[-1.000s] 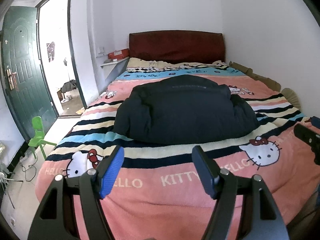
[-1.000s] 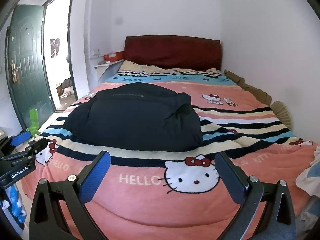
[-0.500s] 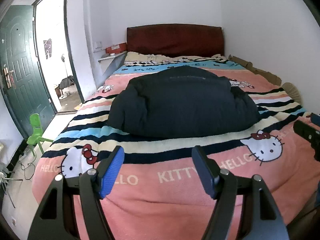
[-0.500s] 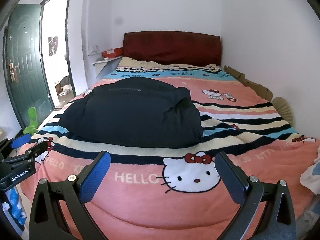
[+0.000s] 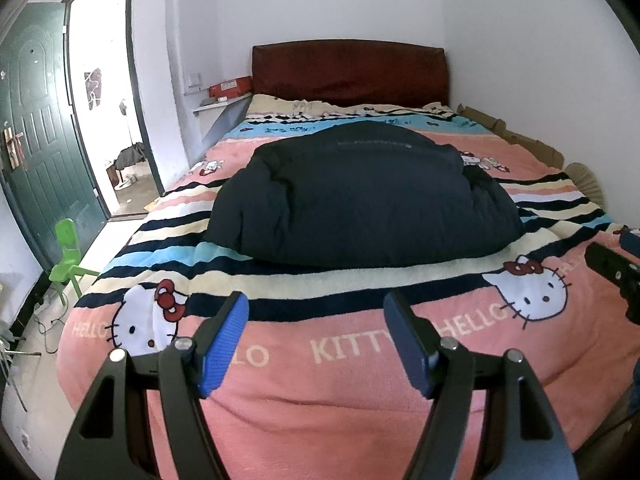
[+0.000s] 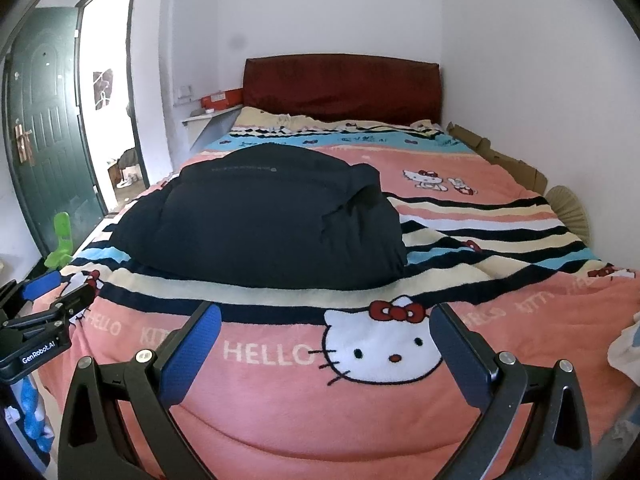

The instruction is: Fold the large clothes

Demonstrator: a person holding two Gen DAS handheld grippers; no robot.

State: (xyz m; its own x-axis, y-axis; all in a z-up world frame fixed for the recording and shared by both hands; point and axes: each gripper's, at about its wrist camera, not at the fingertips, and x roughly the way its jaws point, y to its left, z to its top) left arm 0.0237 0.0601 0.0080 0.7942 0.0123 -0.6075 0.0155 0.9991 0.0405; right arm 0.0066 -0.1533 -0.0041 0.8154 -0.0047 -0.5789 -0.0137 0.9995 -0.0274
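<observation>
A: Left claw (image 5: 316, 340) jaws spread wide, nothing between them. Right claw (image 6: 326, 354) same, wide and empty. Both hang over the foot edge of the bed (image 5: 360, 392), above the pink blanket (image 6: 280, 400).

B: Room around them?

A: Bare blanket ahead of both. White wall (image 6: 540, 100) runs along the bed's right side; floor and an open green door (image 5: 36, 148) on the left.

B: Garment?

A: Dark padded jacket (image 5: 360, 200) bunched mid-bed, beyond both claws, untouched. Sits left of centre from the right wrist view.
</observation>
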